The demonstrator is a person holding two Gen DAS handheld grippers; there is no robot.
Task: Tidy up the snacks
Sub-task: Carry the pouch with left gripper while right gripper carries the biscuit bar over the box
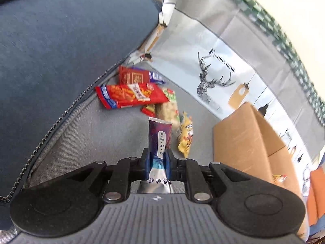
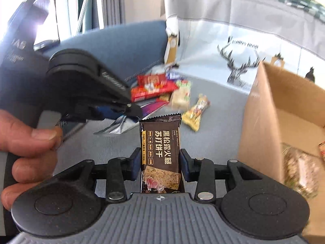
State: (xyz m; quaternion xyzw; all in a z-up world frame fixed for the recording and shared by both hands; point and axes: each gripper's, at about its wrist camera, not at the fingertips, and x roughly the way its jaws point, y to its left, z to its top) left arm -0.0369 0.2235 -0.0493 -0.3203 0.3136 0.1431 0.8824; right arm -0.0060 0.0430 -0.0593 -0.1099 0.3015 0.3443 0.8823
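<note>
Two fisheye cameras ride just behind their own fingers, low and close over a grey sofa seat (image 1: 71,130). The left wrist view faces the loose snack pile (image 1: 134,93) at frame centre, a cardboard box (image 1: 243,138) at lower right. The right wrist view faces the same snack pile (image 2: 160,91) from farther right, with the left gripper (image 2: 130,109) at centre left and the box (image 2: 262,109) at right.

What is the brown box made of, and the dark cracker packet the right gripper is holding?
The brown box looks like plain matte cardboard: tan, stiff flat walls with a raw cut edge. The dark cracker packet, held in the right gripper, seems to be glossy printed plastic film, with a zigzag-crimped top edge.
</note>
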